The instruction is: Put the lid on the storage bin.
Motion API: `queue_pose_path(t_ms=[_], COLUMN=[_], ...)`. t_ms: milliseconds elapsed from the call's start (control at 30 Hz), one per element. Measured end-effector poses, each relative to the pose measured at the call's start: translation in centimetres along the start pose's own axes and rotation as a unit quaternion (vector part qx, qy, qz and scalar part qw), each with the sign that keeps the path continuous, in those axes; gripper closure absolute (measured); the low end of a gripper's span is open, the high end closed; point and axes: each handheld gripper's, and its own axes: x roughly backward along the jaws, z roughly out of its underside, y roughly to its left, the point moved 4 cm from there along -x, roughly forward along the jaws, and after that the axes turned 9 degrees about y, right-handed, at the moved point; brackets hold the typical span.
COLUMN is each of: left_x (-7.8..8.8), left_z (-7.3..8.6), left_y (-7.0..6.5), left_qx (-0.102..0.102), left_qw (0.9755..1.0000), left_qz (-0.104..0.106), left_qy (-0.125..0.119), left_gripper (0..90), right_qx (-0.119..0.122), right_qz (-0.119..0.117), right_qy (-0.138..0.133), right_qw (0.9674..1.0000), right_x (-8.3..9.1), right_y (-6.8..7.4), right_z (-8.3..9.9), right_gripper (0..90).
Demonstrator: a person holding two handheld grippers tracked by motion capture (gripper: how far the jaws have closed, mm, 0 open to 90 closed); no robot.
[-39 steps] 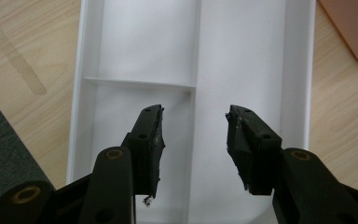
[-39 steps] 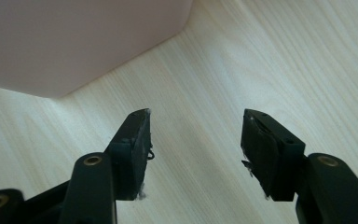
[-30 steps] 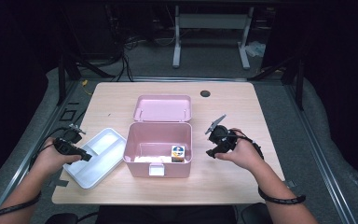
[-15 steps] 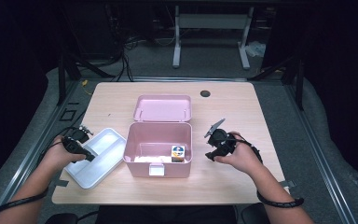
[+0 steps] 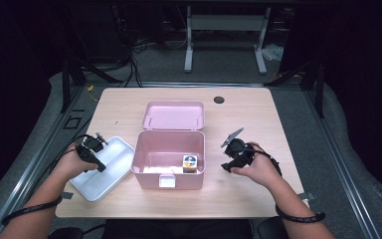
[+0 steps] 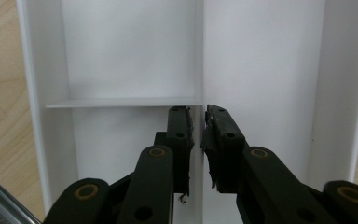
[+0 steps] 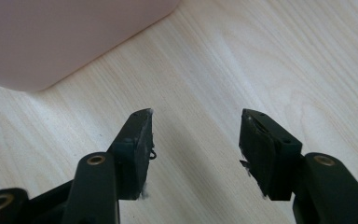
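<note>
- The white divided tray (image 5: 99,172) sits on the tabletop (image 5: 258,119) at the left, just beside the open pink box (image 5: 169,158), looks like touching it or nearly so.
- The left gripper (image 5: 93,155) is right over the tray. In the left gripper view its jaws straddle the thin upright divider wall (image 6: 199,70) that runs down the tray's middle, with a cross wall splitting the left half into 2 compartments.
- Those jaws have just been closing in on that wall. There's a sliver of a gap on each side as far as I can tell, so I can't say for sure they're pinching it yet, it's tight though.
- The right gripper (image 5: 233,152) is on the other side of the box, held low over bare wood, jaws wide apart with nothing between them. The right gripper view has the pink box's rounded corner (image 7: 51,42) up top.
- Inside the box there's a small carton with a colourful label (image 5: 190,163) toward the right side, and the lid (image 5: 174,115) is flipped back behind it.
</note>
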Motion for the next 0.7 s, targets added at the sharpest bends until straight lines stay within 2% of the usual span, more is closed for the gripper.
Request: queue_pose_path(t_ms=[267,367,700], left_x=[-0.54,-0.74,-0.62], left_z=[-0.51,-0.68,-0.78], left_y=[0.06,-0.02,0.04], left_qx=[0.0,-0.001,-0.007], left_qw=[0.9998,0.9996,0.9989], left_qz=[0.003,0.009,0.001], left_qy=[0.02,0.028,0.047], left_gripper=[83.4,86.2,88.9], right_qx=[-0.002,-0.005,-0.007], right_qz=[-0.006,-0.005,-0.012], right_qy=[0.008,0.004,-0.001], right_qw=[0.9999,1.0,0.9999], right_x=[-0.34,-0.54,-0.74], right_y=[-0.05,0.01,0.09], right_z=[0.34,0.34,0.4], right_gripper=[44.6,44.6,44.7])
